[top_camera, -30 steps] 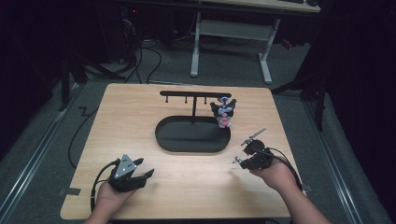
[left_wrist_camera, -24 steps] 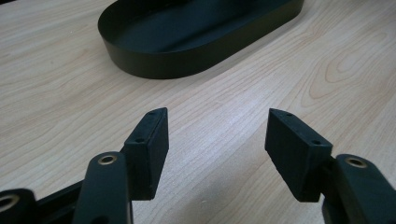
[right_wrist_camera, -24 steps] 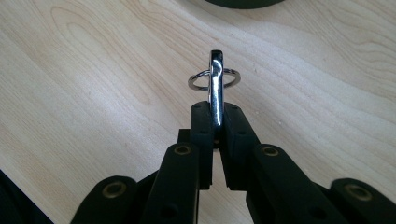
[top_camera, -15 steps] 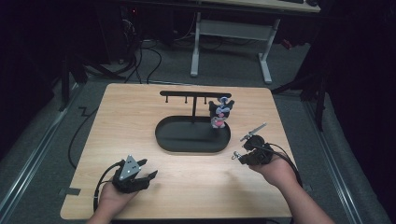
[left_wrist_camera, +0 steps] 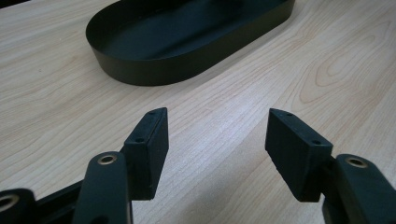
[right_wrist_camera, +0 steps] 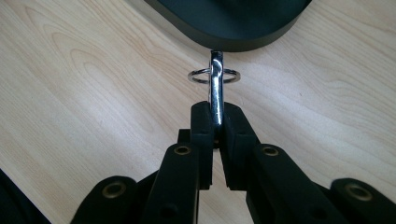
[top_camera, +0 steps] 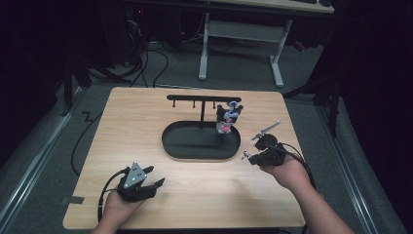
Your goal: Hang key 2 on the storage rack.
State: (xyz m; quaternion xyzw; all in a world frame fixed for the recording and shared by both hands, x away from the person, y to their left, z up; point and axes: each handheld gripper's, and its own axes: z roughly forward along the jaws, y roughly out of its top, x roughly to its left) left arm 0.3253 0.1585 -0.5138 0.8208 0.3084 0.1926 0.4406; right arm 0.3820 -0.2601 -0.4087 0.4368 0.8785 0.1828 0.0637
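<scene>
A black oval tray [top_camera: 185,148] lies mid-table, and a black T-shaped rack [top_camera: 195,98] with small hooks rises from it. At the rack's right end hangs a small black, white and pink doll charm [top_camera: 227,117]. Just off the tray's right end, my right gripper [top_camera: 249,156] is shut on a shiny metal clasp [right_wrist_camera: 215,88]. The clasp carries a thin key ring [right_wrist_camera: 198,75] just above the wood, close to the tray rim [right_wrist_camera: 233,44]. My left gripper [top_camera: 154,176] rests low at the front left, open with nothing between its fingers [left_wrist_camera: 152,135], facing the tray [left_wrist_camera: 154,70].
The light wooden table [top_camera: 126,126] has bare room left of the tray and along the front. A cable [top_camera: 80,141] trails off the left edge. Beyond the table stand a white desk frame [top_camera: 241,34] and floor cables.
My right gripper has carried the clasp and ring a little forward, closer to the tray's right end. The left gripper has barely shifted.
</scene>
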